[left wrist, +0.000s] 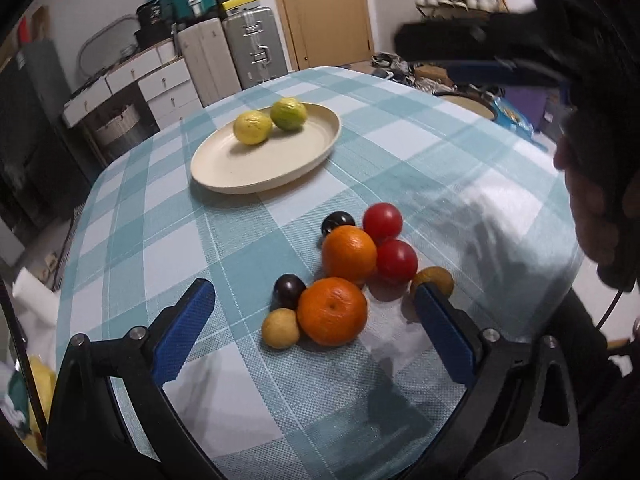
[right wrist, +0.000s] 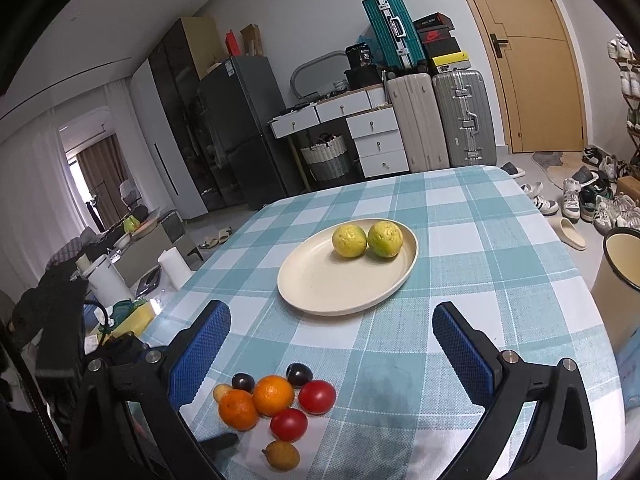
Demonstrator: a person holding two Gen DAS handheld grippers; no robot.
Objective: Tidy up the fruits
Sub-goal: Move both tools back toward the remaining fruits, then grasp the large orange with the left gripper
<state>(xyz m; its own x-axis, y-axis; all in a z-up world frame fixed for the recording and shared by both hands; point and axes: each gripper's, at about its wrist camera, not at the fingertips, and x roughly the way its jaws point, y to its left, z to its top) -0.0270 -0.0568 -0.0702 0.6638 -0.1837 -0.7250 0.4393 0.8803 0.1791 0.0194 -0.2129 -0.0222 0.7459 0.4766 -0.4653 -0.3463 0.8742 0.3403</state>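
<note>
A cream oval plate (left wrist: pixel 224 168) (right wrist: pixel 320 288) on the checked tablecloth (left wrist: pixel 160 240) holds two yellow-green citrus fruits (left wrist: pixel 253 128) (right wrist: pixel 349 241). Nearer lies a cluster: two oranges (left wrist: pixel 332 311) (right wrist: pixel 273 395), two red tomatoes (left wrist: pixel 382 221) (right wrist: pixel 317 397), two dark plums (left wrist: pixel 289 291) (right wrist: pixel 299 374) and two small tan fruits (left wrist: pixel 280 328) (right wrist: pixel 282 455). My left gripper (left wrist: pixel 312 304) is open, low over the table, its blue fingers (left wrist: pixel 188 328) flanking the near orange. My right gripper (right wrist: pixel 332 344) hangs open above the table between cluster and plate, holding nothing.
The round table drops off on all sides. Suitcases (right wrist: pixel 460 116), white drawers (right wrist: pixel 372 140) and a wooden door (right wrist: pixel 536 60) stand behind it. A cream bin (right wrist: pixel 620 264) sits off the right edge. A person's hand (left wrist: pixel 592 208) and dark gear fill the right of the left wrist view.
</note>
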